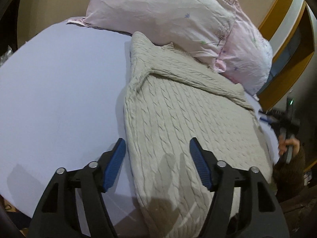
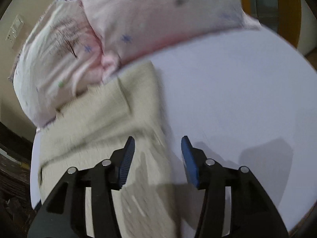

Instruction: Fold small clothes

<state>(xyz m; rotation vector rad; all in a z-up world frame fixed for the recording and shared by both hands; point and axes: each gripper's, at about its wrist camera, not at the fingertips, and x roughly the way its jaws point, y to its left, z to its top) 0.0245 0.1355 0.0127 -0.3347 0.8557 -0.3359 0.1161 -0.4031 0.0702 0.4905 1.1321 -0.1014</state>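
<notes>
A: Where is the sweater (image 1: 178, 115)?

B: It lies flat on the bed (image 1: 59, 91), a beige cable-knit, its top end touching two pink pillows (image 1: 168, 15). One sleeve is folded across its body, and its sides look turned in to a narrow strip.

A: And the grippers?

B: The left gripper (image 1: 157, 162) hangs over the sweater's near end, jaws spread, holding nothing. The right gripper (image 2: 158, 158) is also spread and empty, over the sweater's edge where it meets the bare sheet. That view is blurred.

A: How far along is it?

B: Seemingly midway. The lengthwise folds look done; folding the bottom up toward the collar appears left.
</notes>
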